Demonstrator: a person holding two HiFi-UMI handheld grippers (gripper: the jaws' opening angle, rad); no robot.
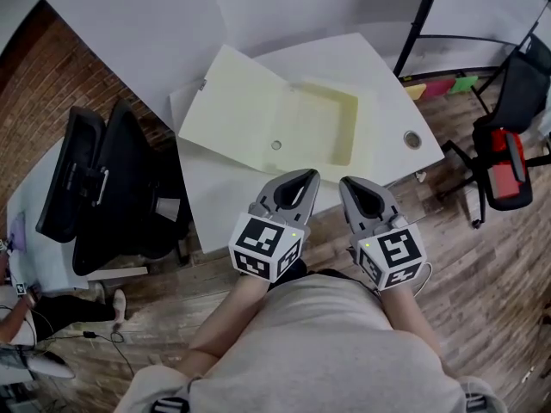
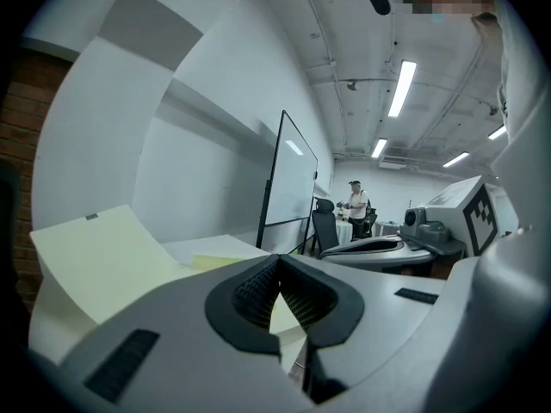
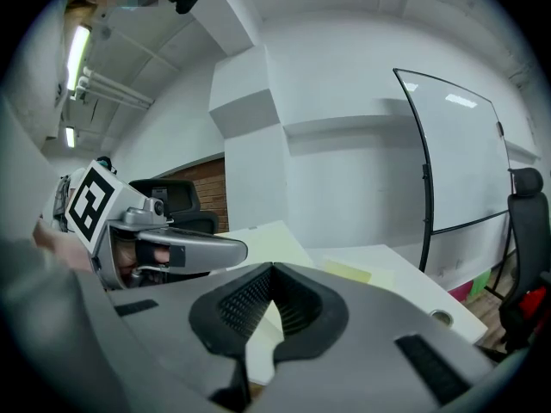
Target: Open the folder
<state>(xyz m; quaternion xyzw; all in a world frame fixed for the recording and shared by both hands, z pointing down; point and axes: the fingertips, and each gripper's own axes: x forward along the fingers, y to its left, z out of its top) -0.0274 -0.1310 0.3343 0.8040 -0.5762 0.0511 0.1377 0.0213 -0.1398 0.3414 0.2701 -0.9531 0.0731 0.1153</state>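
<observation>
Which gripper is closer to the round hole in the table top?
Right. The right gripper is just toward the person from the round hole and to its left. The left gripper is farther left, in front of the open folder.

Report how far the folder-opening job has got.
Done: the pale yellow box folder lies open on the white table, its cover flipped out to the left. In hand: nothing; the left gripper and the right gripper are both shut and empty, at the table's near edge, clear of the folder. Left: nothing that shows.
</observation>
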